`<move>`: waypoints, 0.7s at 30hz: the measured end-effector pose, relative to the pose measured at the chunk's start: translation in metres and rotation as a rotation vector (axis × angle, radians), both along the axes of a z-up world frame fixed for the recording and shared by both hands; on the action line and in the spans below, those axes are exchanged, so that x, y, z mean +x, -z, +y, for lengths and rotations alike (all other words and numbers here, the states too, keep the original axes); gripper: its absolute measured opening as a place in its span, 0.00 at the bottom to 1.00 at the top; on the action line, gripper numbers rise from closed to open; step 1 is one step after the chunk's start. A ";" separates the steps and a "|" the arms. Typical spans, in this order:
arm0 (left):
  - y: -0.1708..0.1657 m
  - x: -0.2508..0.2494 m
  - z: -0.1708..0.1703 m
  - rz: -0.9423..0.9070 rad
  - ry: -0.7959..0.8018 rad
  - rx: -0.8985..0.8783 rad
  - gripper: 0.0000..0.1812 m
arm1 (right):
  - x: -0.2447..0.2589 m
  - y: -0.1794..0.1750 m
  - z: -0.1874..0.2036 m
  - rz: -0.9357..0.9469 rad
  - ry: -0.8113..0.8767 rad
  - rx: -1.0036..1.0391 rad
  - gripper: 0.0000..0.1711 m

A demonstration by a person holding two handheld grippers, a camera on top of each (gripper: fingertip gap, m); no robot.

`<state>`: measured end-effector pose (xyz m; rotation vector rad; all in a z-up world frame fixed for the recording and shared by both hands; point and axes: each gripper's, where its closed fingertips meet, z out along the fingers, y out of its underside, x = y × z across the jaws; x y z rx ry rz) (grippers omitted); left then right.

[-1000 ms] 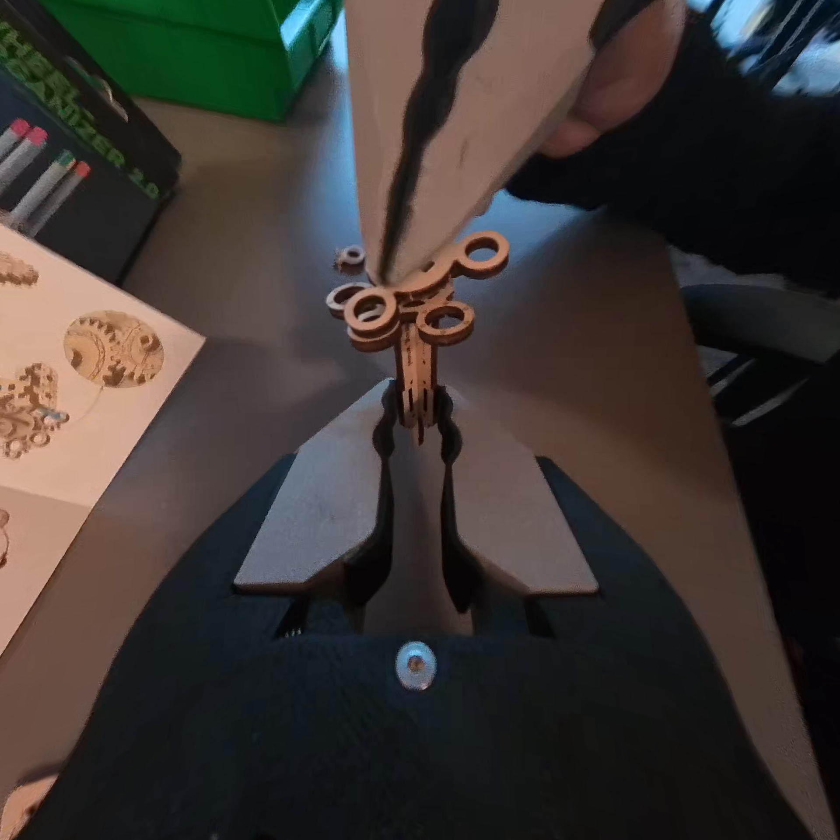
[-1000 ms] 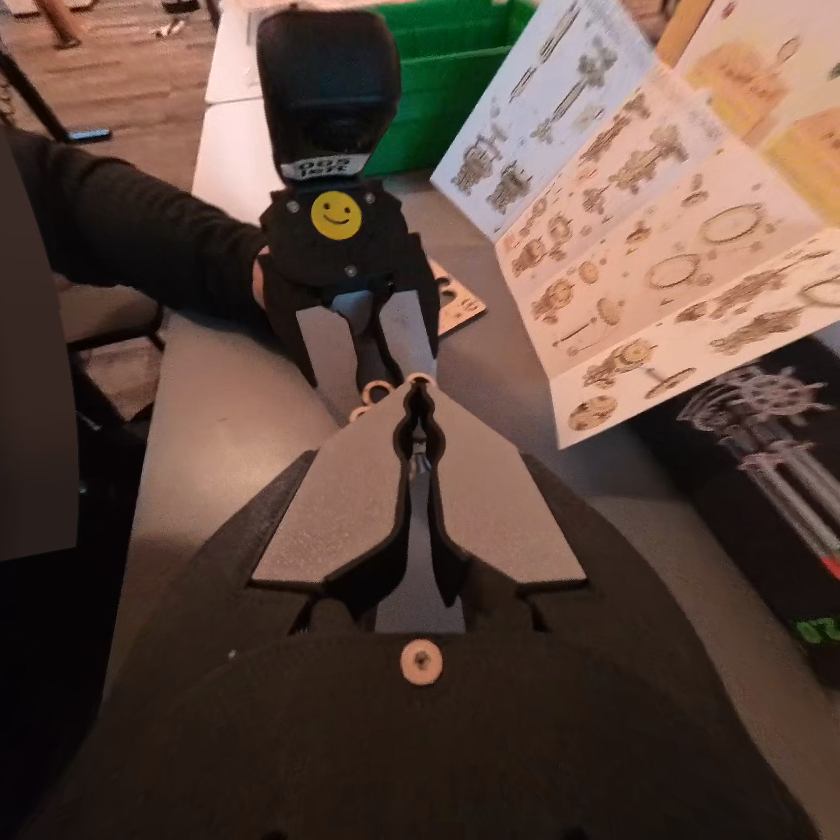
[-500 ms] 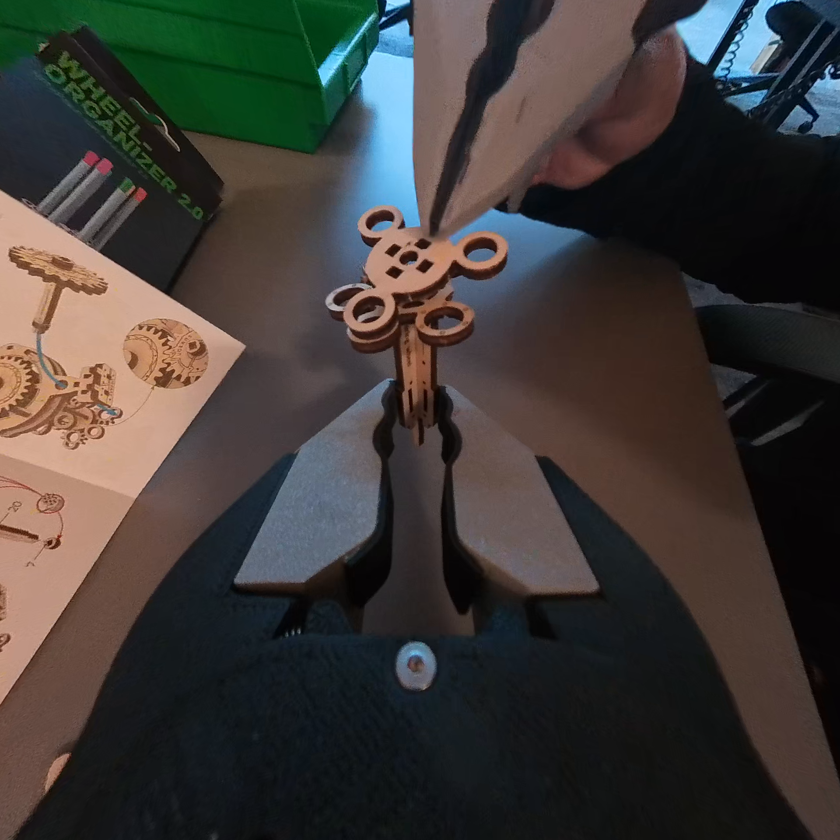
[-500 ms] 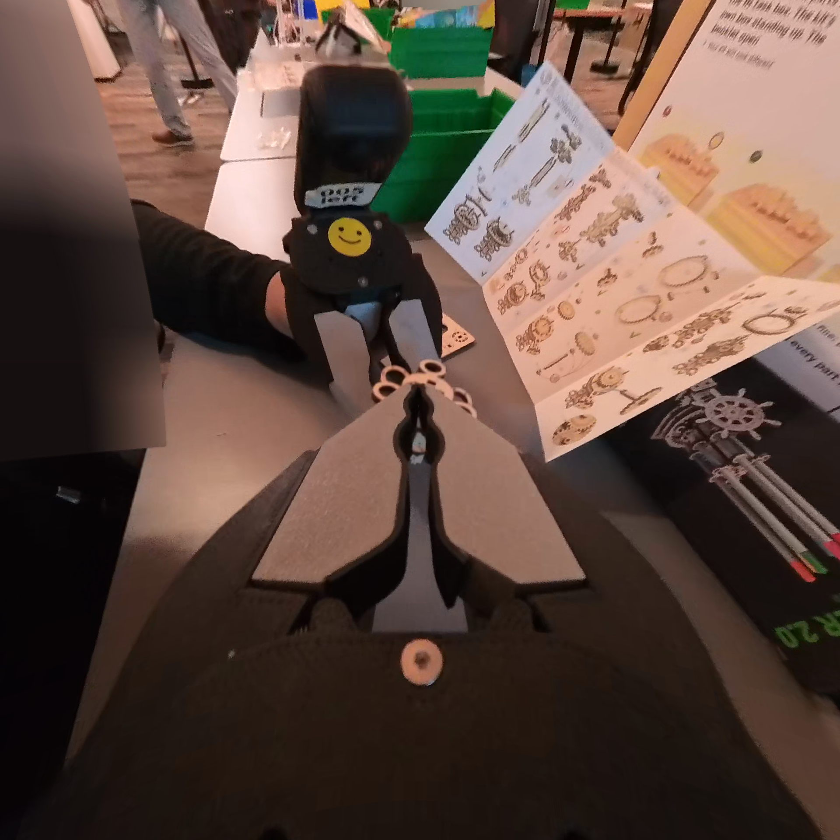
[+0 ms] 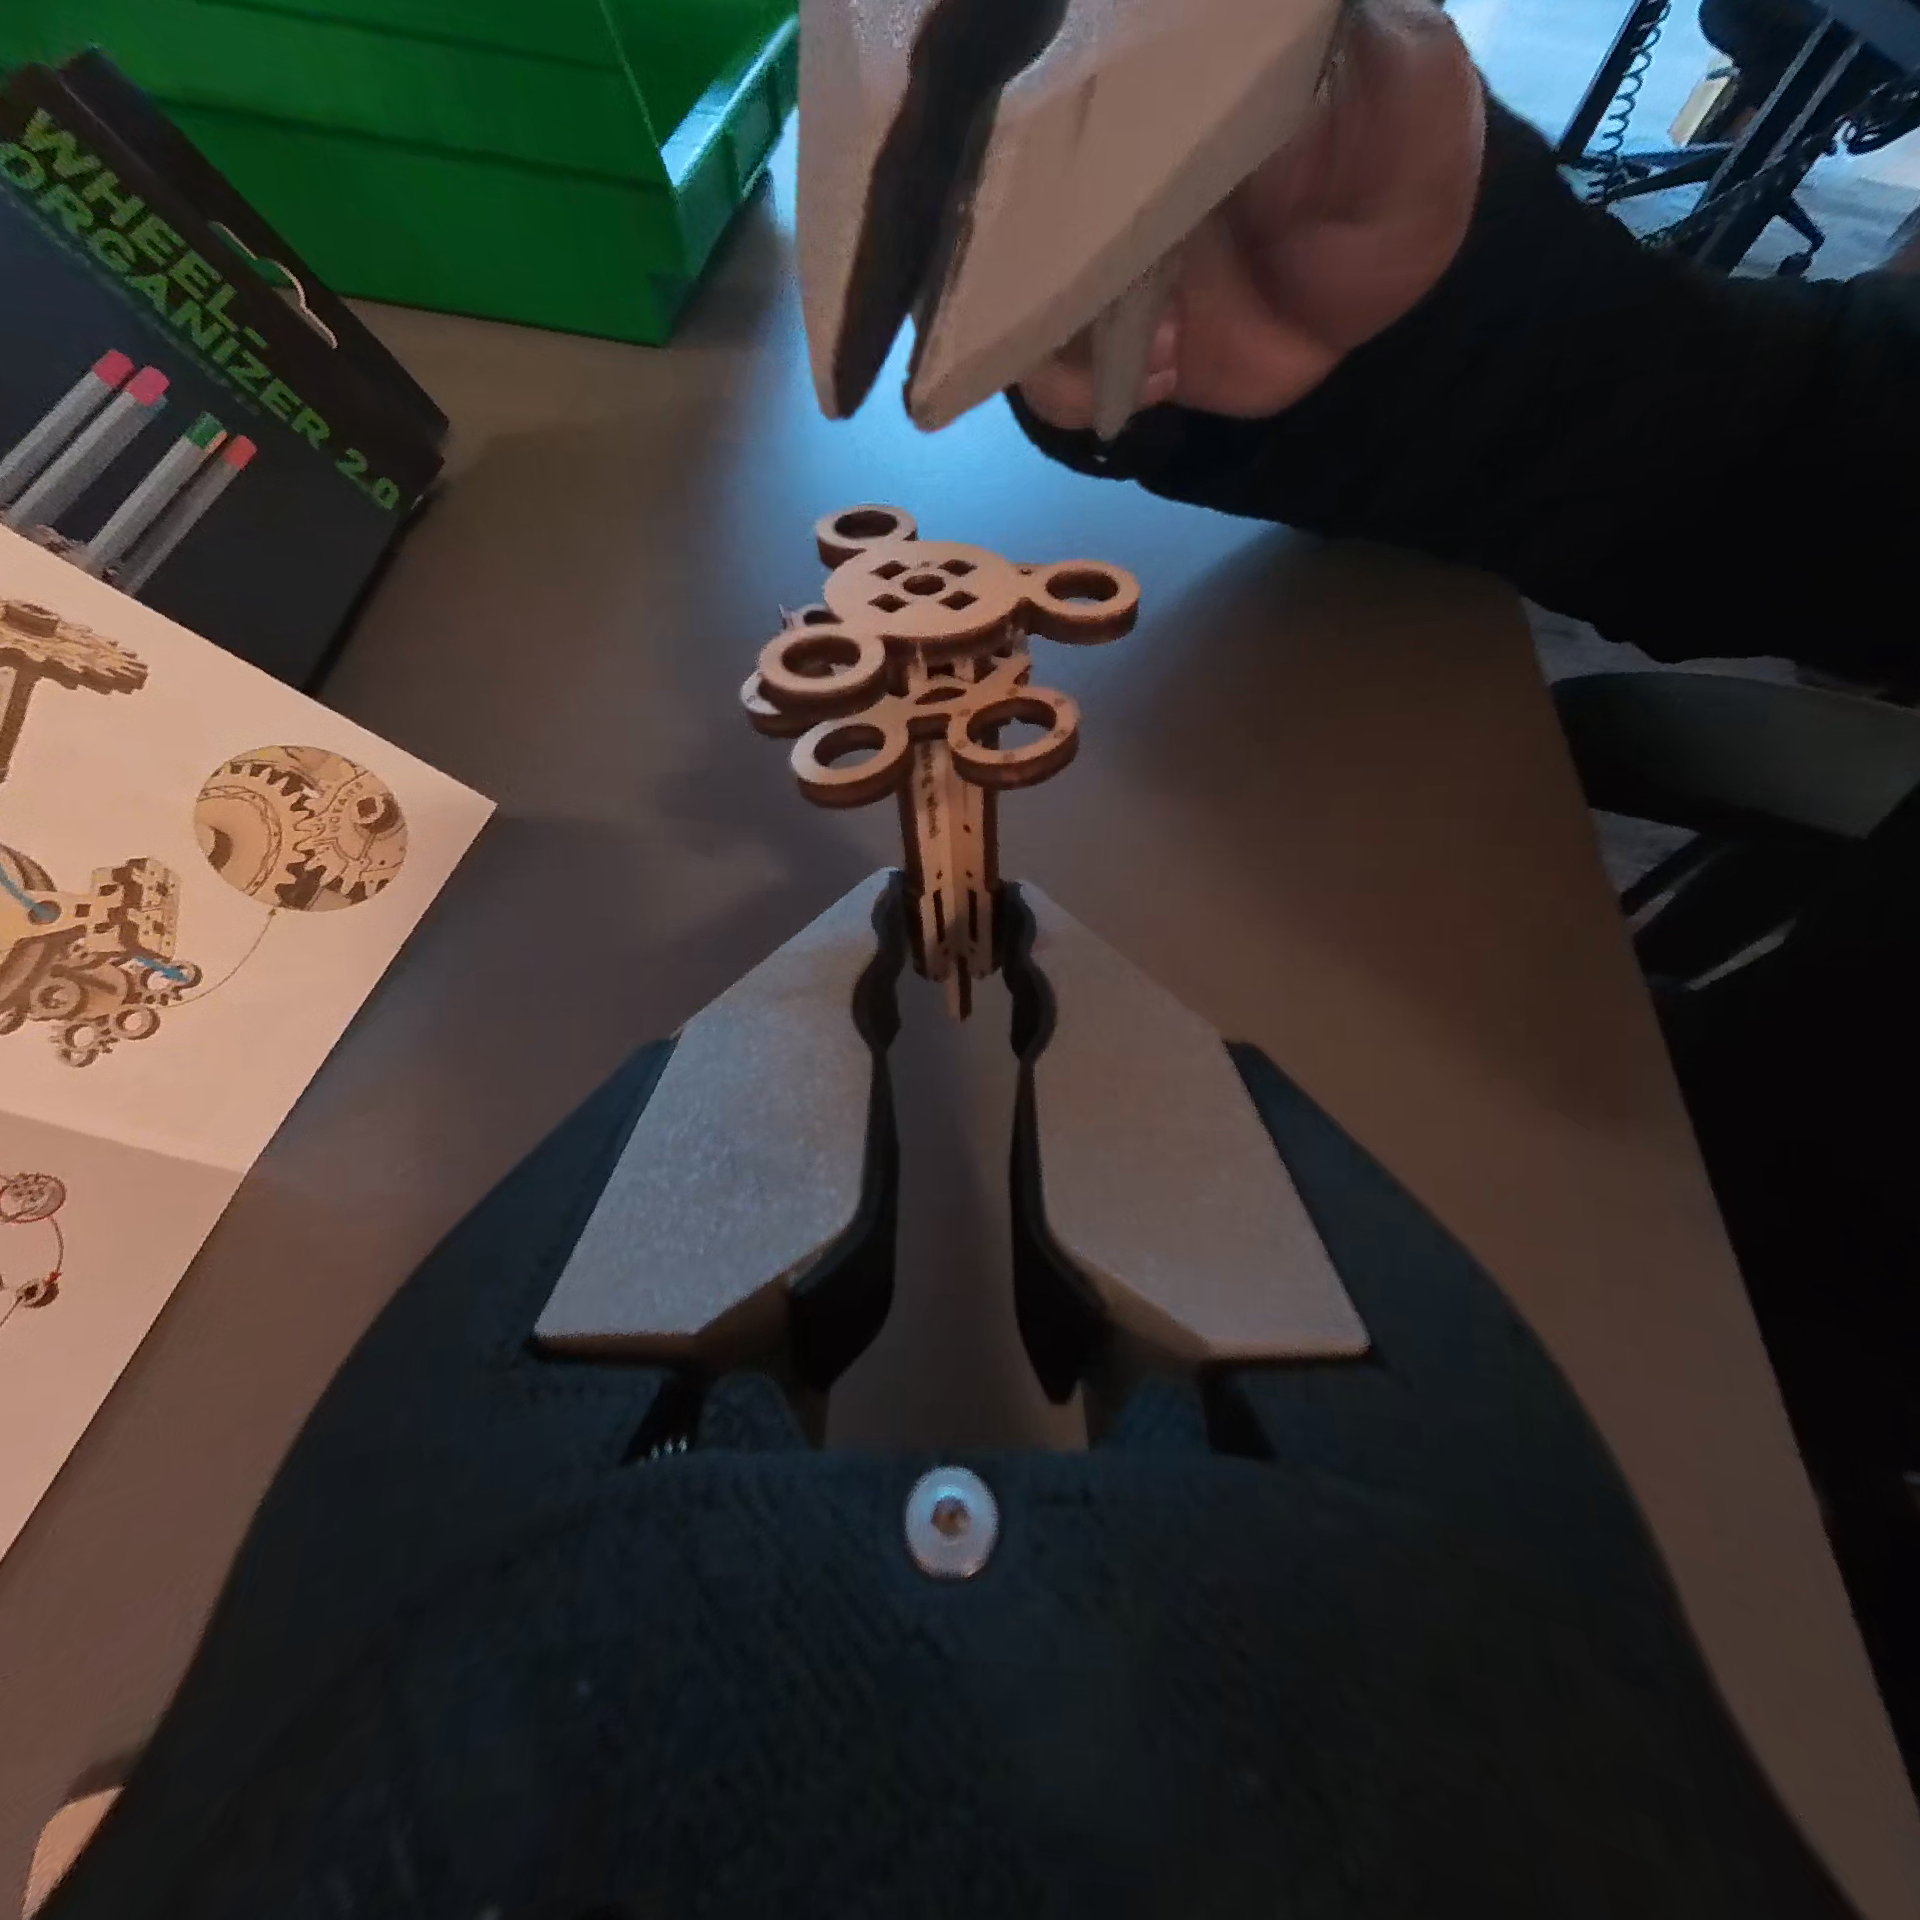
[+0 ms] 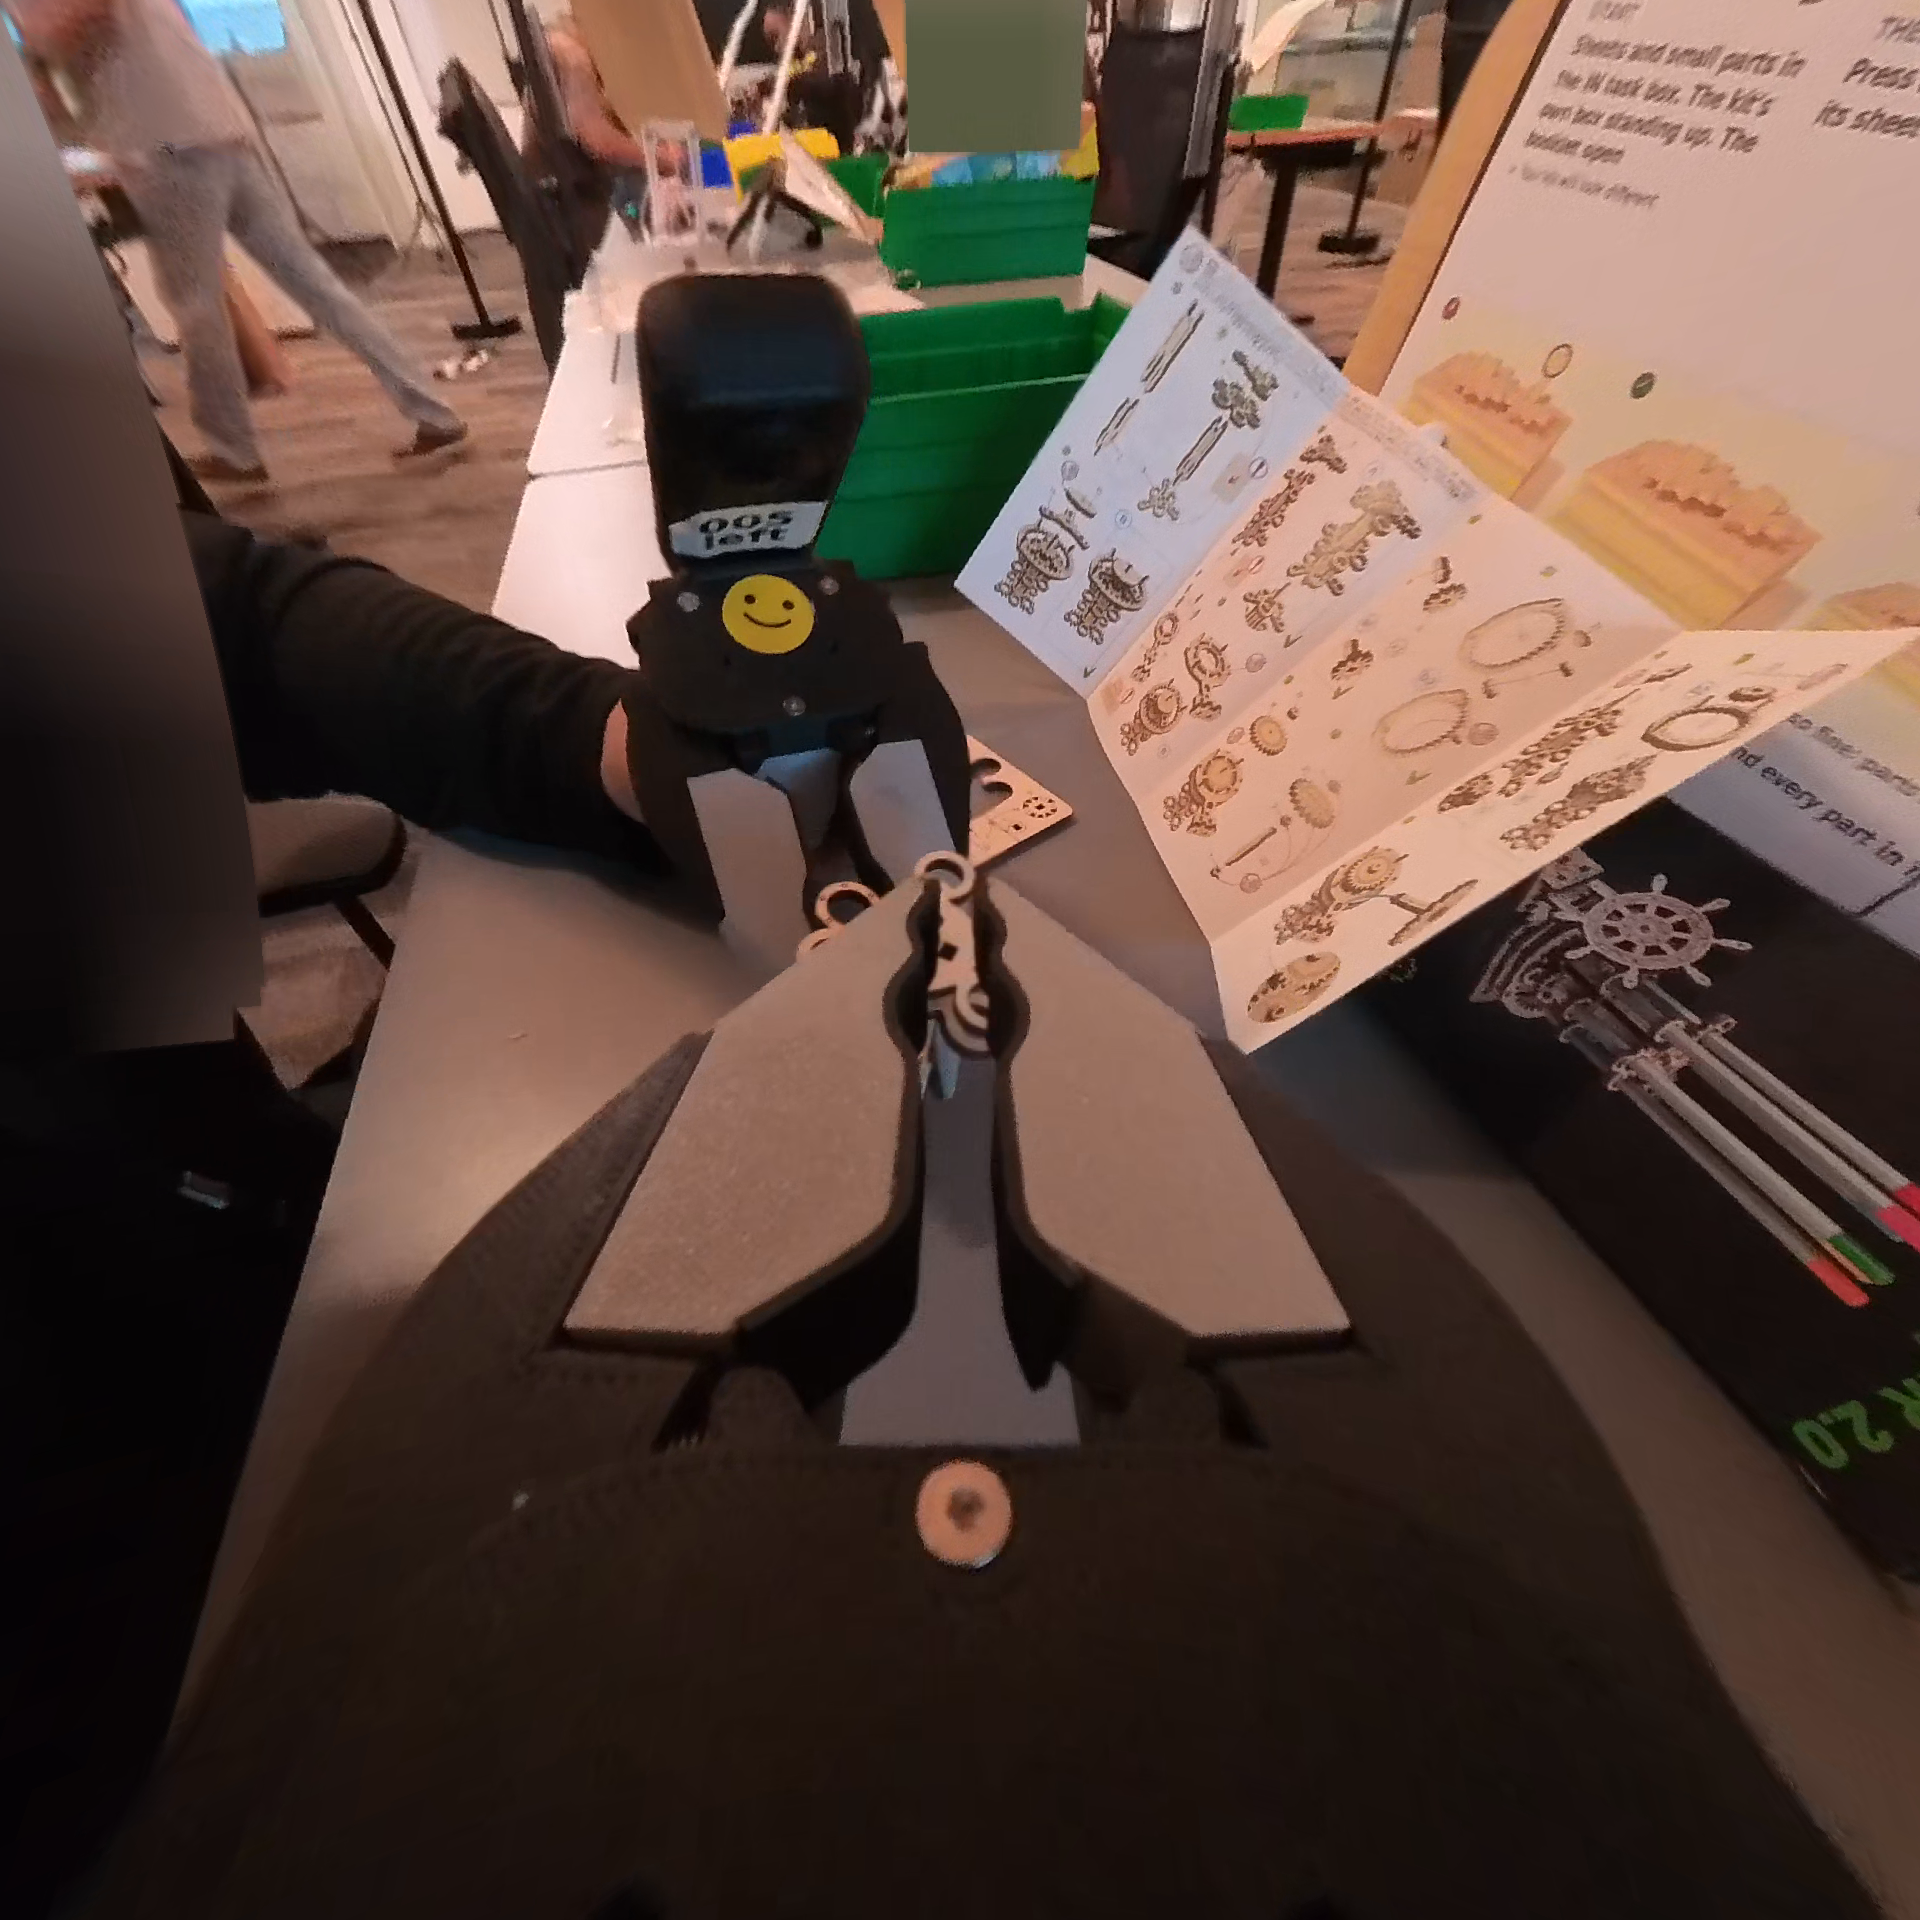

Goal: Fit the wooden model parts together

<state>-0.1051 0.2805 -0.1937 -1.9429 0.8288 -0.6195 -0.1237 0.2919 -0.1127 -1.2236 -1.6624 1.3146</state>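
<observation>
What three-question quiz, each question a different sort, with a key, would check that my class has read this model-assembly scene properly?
1. True or false: the right gripper is clamped on the wooden model.
2. The left gripper grips the model by: A its shaft; B a top ring; C nothing.
3. Fill in: the bins at the far end of the table are ___ in colour.
Key: 1 false, it hangs above the model holding nothing; 2 A; 3 green.
</observation>
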 end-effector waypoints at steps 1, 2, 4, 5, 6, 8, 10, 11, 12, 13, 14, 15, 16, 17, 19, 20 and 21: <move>0.000 0.000 0.000 -0.005 -0.001 -0.001 0.08 | 0.001 -0.001 0.001 0.005 0.001 -0.023 0.02; -0.001 0.000 0.000 -0.011 -0.001 -0.005 0.08 | 0.001 -0.001 0.003 0.006 0.002 -0.045 0.02; -0.002 -0.001 0.001 -0.034 -0.001 -0.011 0.08 | 0.002 -0.001 0.006 0.005 0.006 -0.078 0.05; -0.004 -0.001 0.001 -0.051 0.000 -0.015 0.08 | 0.003 -0.001 0.007 0.005 0.005 -0.087 0.06; -0.005 -0.001 0.001 -0.069 -0.003 -0.020 0.08 | 0.003 -0.002 0.009 0.010 0.009 -0.091 0.06; -0.007 -0.003 0.002 -0.093 -0.012 -0.025 0.08 | 0.004 -0.003 0.013 0.021 0.022 -0.098 0.07; -0.008 -0.004 0.003 -0.097 -0.019 -0.024 0.08 | 0.003 -0.004 0.014 0.032 0.027 -0.112 0.09; -0.008 -0.003 0.003 -0.095 -0.019 -0.023 0.08 | 0.003 -0.004 0.015 0.034 0.027 -0.120 0.11; -0.007 -0.003 0.003 -0.089 -0.018 -0.021 0.09 | 0.002 -0.003 0.014 0.033 0.025 -0.126 0.12; -0.007 -0.003 0.003 -0.085 -0.018 -0.017 0.09 | 0.001 -0.002 0.014 0.030 0.023 -0.129 0.14; -0.007 -0.002 0.002 -0.083 -0.016 -0.014 0.09 | 0.000 0.000 0.013 0.023 0.021 -0.130 0.14; -0.008 -0.002 0.002 -0.083 -0.015 -0.012 0.09 | 0.000 0.002 0.012 0.017 0.018 -0.128 0.15; -0.008 -0.002 0.002 -0.083 -0.018 -0.010 0.09 | -0.001 0.004 0.011 0.013 0.013 -0.125 0.16; -0.008 -0.002 0.003 -0.084 -0.021 -0.009 0.09 | -0.001 0.004 0.009 0.011 0.007 -0.123 0.17; -0.009 -0.003 0.003 -0.088 -0.029 -0.007 0.09 | -0.002 0.004 0.005 0.017 -0.009 -0.119 0.19; -0.009 -0.004 0.003 -0.092 -0.032 -0.005 0.09 | -0.002 0.004 0.002 0.020 -0.016 -0.117 0.21; -0.010 -0.004 0.003 -0.097 -0.033 -0.004 0.09 | -0.002 0.004 0.000 0.021 -0.023 -0.114 0.23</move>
